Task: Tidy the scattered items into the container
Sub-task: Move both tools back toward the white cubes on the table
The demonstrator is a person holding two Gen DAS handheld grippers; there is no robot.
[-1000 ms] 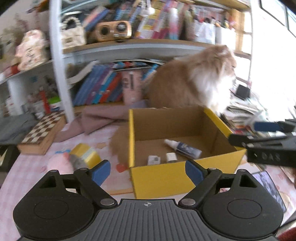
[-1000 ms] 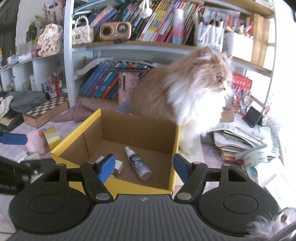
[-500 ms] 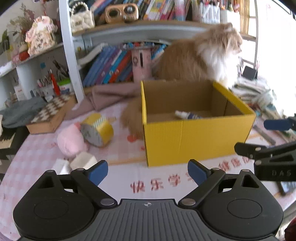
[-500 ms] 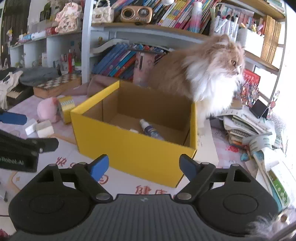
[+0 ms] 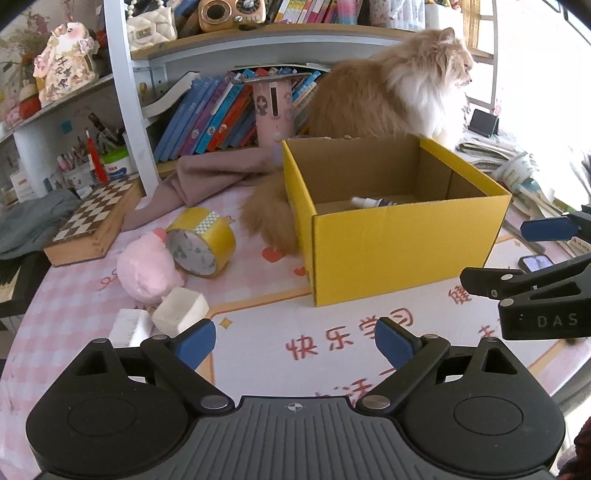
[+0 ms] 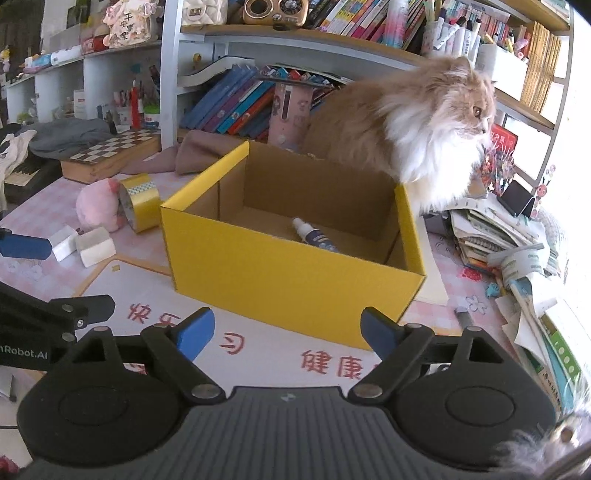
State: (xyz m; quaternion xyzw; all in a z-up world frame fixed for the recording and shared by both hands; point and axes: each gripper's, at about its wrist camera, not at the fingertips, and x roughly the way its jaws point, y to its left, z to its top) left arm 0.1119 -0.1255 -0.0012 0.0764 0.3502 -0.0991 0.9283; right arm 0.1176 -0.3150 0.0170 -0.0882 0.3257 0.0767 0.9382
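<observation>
Both grippers had pulled back from the yellow box (image 5: 402, 254). The left gripper (image 5: 294, 339) and right gripper (image 6: 287, 332) hung wide apart, empty. The spray bottle (image 6: 314, 236) lay inside; the tape roll (image 5: 201, 242), pink plush (image 5: 146, 271) and white blocks (image 5: 180, 310) now showed left of it.

Fluffy cat (image 5: 399, 96) behind box; chessboard (image 5: 92, 218) far left; bookshelf (image 6: 258, 33) behind.
</observation>
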